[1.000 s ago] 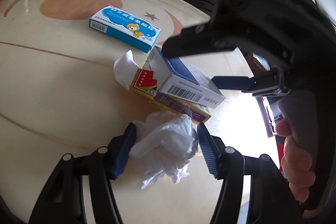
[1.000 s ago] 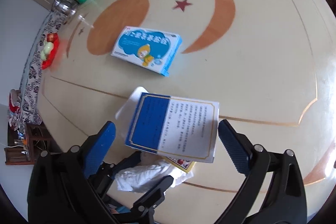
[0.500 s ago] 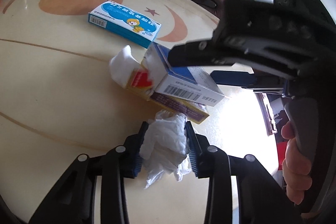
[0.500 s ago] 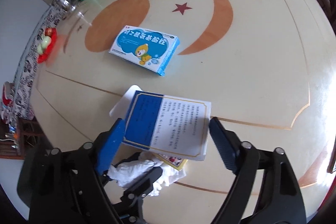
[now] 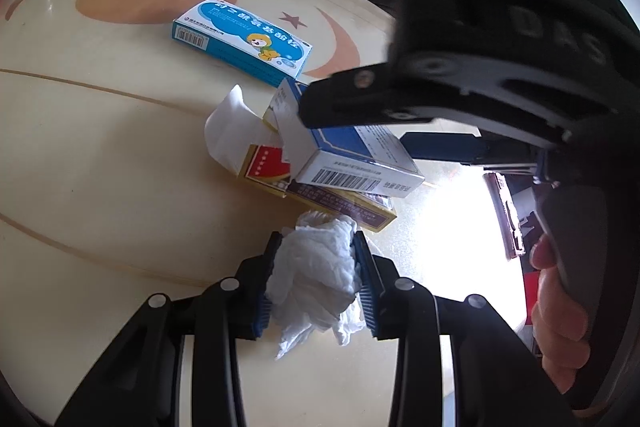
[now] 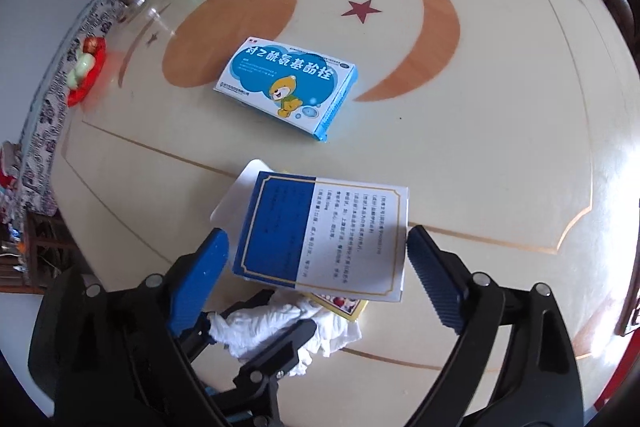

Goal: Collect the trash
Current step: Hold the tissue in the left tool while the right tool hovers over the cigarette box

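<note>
Crumpled white tissue (image 5: 316, 267) sits on the tabletop (image 5: 100, 155), long axis running 12 to 6, loose tail toward 6. Left tool (image 5: 316, 281) is clenched on it, pads pressing both flanks. At 12, touching: stacked boxes, the blue-white box (image 6: 324, 235) uppermost. Right tool (image 6: 320, 271) is spread wide, straddling that box.

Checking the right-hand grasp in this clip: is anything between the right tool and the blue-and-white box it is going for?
Nothing visible. The right tool is open, its fingers on either side of the blue-and-white box, which lies topmost on the yellow box. The left tool, shut on the crumpled tissue, sits lower, clear of that gap.
</note>
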{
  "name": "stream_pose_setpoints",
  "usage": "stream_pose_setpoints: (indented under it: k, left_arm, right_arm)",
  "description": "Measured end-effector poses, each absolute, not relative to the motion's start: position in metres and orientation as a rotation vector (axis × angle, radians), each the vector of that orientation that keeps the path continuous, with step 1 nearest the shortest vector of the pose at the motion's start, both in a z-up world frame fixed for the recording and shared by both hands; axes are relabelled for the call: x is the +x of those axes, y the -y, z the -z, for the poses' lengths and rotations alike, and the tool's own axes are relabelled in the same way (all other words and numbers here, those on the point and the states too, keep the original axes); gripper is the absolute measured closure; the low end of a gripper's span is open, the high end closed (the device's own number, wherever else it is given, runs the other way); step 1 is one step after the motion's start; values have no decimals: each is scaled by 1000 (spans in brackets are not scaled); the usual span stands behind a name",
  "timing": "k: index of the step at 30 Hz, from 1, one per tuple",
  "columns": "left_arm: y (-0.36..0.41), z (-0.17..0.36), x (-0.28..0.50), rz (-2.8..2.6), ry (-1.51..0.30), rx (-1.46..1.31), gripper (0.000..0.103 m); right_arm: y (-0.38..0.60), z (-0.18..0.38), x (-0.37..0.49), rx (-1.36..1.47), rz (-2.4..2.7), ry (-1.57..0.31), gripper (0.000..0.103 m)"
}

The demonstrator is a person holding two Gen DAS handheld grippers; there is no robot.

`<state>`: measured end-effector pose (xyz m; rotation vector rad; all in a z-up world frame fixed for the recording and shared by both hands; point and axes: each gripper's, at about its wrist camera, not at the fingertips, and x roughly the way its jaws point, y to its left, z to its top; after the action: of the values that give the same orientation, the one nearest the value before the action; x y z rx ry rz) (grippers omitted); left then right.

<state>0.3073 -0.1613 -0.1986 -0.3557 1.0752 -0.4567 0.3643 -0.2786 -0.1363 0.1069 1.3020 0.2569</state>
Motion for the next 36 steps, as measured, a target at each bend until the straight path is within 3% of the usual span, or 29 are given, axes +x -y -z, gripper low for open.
stream_pose_setpoints:
  k: [13, 24, 36]
  left_arm:
    - [158, 199, 303, 455, -1074, -352, 68]
    - [151, 192, 295, 461, -1061, -344, 79]
    - [151, 188, 292, 447, -1037, -323, 80]
  right_arm:
    - [262, 146, 364, -25, -187, -1277, 17]
    - [283, 119, 353, 17, -175, -1190, 17]
    - [283, 129, 350, 26, -202, -1212, 17]
